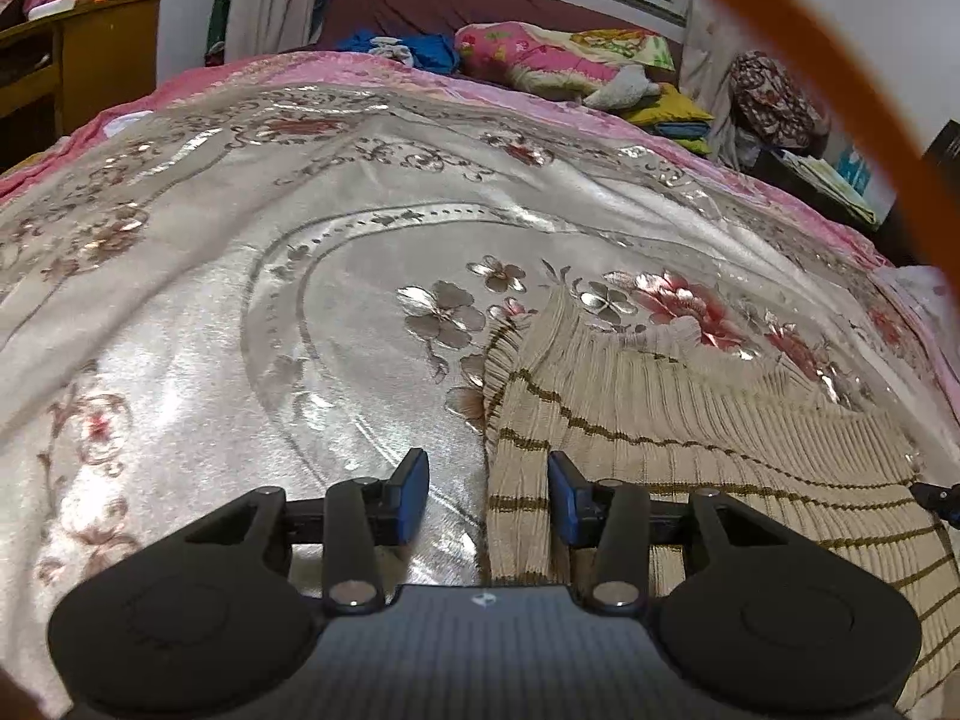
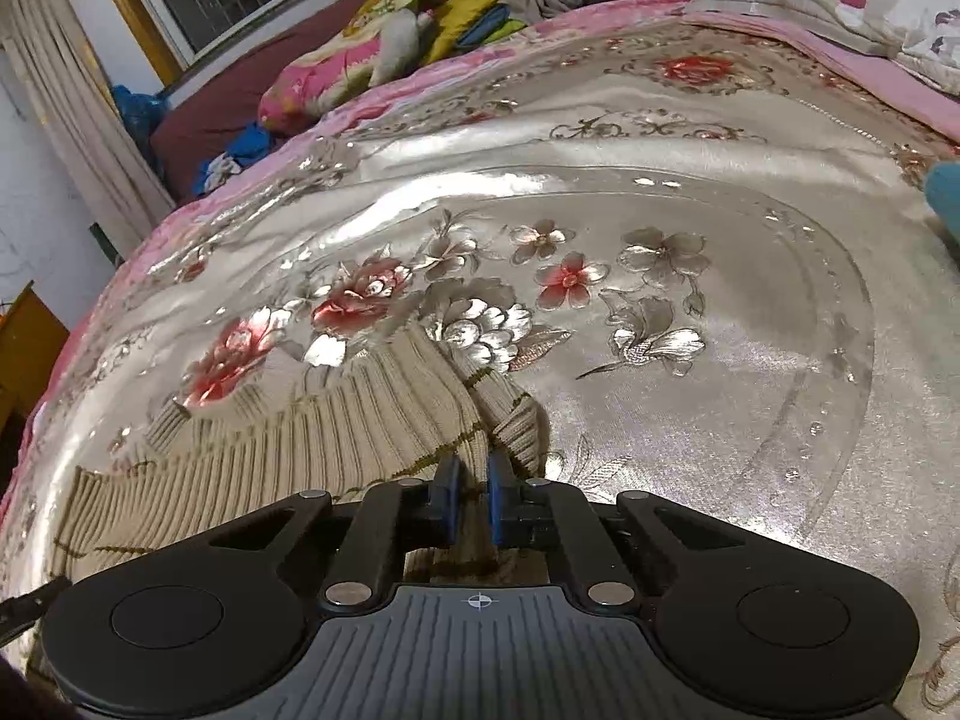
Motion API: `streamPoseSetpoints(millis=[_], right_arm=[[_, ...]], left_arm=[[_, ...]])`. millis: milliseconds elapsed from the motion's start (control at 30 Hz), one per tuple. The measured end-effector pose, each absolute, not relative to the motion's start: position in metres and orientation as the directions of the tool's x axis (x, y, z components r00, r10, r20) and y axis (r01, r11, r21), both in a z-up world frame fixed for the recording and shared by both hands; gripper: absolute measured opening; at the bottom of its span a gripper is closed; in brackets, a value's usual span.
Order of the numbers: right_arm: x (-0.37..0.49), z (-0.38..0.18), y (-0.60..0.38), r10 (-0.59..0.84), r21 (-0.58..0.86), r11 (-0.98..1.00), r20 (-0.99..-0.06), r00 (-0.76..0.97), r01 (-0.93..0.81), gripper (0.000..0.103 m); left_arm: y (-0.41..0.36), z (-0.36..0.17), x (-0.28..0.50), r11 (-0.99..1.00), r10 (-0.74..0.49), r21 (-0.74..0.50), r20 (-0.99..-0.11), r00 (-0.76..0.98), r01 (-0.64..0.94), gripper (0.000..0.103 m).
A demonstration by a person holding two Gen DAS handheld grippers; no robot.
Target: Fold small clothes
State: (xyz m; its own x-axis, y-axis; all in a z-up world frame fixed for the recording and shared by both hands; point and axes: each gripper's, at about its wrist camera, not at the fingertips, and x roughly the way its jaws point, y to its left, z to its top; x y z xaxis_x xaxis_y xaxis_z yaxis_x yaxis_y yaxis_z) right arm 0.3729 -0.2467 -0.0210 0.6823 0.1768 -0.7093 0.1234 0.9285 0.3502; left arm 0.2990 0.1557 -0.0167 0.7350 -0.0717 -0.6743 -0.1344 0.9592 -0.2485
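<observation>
A beige ribbed knit sweater with thin olive stripes lies flat on a shiny silver floral bedspread. My left gripper is open and low over the sweater's left edge. That edge lies between the blue pads, which do not press on it. In the right wrist view the sweater spreads to the left over the bedspread. My right gripper is shut on a raised fold of knit at the sweater's right edge, and the cloth shows between the pads.
Pink floral pillows and blue clothes lie at the far end of the bed. A wooden cabinet stands at the left. A blurred orange strap crosses the upper right. A spotted pillow lies at the bed's right.
</observation>
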Motion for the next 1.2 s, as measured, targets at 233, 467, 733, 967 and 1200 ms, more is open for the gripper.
streamPoseSetpoints(millis=[233,467,733,967,1200], right_arm=[[0.344,0.0,-0.257,0.216,0.403,0.91,-0.667,0.713,0.101,0.018],[0.308,0.004,-0.255,0.276,0.428,0.902,-0.663,0.696,0.05,0.018],[0.3,-0.01,-0.25,0.236,0.37,0.926,-0.718,0.655,0.072,0.018],[0.298,-0.013,-0.253,0.231,0.386,0.917,-0.72,0.655,0.1,0.019],[0.288,-0.004,-0.258,0.251,0.417,0.903,-0.708,0.66,0.104,0.019]], left_arm=[[0.155,0.003,0.265,0.969,-0.077,-0.231,-0.635,0.769,-0.093,0.048],[0.144,0.003,0.239,0.976,-0.105,-0.213,-0.633,0.767,-0.042,0.048],[0.14,-0.019,0.236,0.987,-0.06,-0.147,-0.693,0.718,-0.06,0.049],[0.13,-0.014,0.234,0.995,-0.031,-0.088,-0.696,0.717,-0.043,0.049],[0.117,-0.003,0.229,0.999,-0.017,-0.038,-0.686,0.728,-0.012,0.048]])
